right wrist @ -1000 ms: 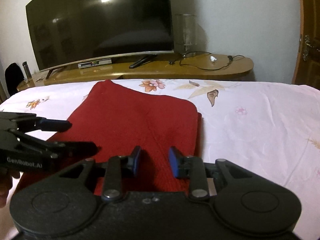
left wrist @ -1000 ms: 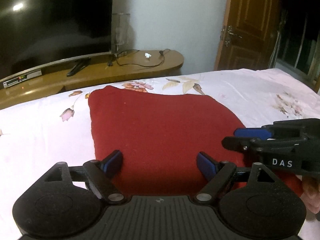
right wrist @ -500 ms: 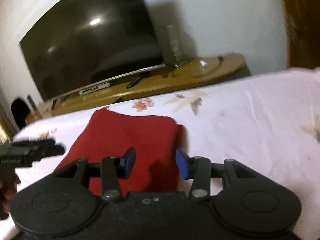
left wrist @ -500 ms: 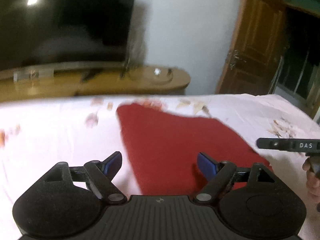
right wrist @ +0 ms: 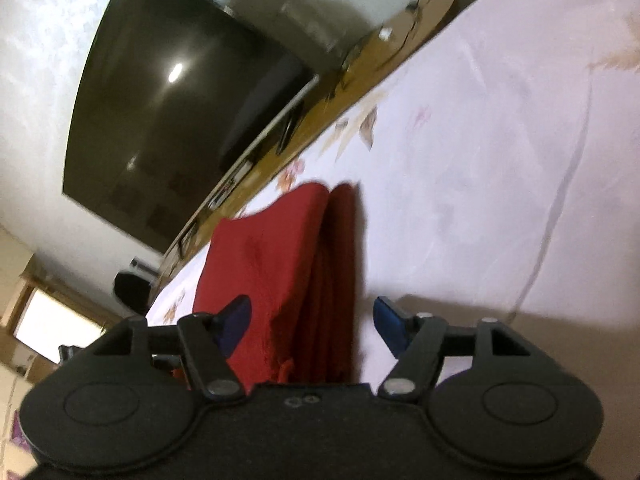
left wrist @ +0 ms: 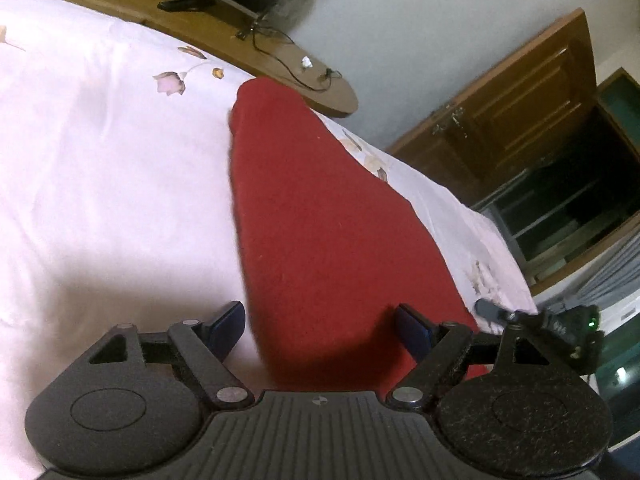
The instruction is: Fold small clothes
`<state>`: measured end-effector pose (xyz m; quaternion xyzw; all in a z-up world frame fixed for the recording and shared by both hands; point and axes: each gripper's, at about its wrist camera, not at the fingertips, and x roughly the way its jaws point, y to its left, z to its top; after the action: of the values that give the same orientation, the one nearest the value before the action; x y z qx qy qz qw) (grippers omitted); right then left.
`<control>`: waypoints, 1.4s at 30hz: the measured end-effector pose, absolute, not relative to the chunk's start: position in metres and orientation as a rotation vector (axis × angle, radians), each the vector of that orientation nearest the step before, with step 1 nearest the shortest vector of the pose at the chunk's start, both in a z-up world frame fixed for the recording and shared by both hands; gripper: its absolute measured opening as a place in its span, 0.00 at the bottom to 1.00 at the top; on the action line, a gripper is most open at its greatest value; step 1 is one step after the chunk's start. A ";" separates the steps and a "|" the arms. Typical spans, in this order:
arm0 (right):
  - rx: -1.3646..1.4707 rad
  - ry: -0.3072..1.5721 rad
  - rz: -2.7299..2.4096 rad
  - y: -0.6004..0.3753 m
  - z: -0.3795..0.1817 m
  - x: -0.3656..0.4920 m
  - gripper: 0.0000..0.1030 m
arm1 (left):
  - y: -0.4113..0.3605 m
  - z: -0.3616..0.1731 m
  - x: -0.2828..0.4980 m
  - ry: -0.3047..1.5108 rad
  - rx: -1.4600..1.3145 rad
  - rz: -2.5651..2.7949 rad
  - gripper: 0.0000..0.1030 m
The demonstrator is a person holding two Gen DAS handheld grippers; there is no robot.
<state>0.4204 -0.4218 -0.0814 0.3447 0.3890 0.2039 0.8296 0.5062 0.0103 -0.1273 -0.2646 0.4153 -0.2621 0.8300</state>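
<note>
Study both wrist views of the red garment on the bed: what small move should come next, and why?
Probably ease both grippers forward and close on the near edge. The red garment lies folded on the floral bedsheet. The left hand-held gripper is open astride its near left corner. The right hand-held gripper has just been opening, and frames the layered right edge without pressing it.

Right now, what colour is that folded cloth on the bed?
Deep red, plain, no pattern; the folded cloth shows best in the left wrist view.
</note>
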 end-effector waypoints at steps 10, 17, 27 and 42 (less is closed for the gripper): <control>0.707 0.892 0.536 -0.407 -0.096 0.446 0.66 | 0.008 -0.134 0.523 0.878 -0.633 -0.588 0.79; 0.647 0.896 0.600 -0.387 -0.096 0.456 0.61 | 0.000 -0.133 0.532 0.860 -0.630 -0.600 0.78; 0.685 0.871 0.591 -0.392 -0.103 0.451 0.46 | 0.006 -0.134 0.525 0.863 -0.636 -0.588 0.60; 0.648 0.826 0.563 -0.384 -0.094 0.451 0.35 | -0.011 -0.117 0.520 0.788 -0.483 -0.583 0.45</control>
<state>0.4507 -0.3836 -0.0935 0.3050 0.3888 0.2651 0.8279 0.5201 -0.0109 -0.1165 -0.2299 0.3747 -0.2774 0.8543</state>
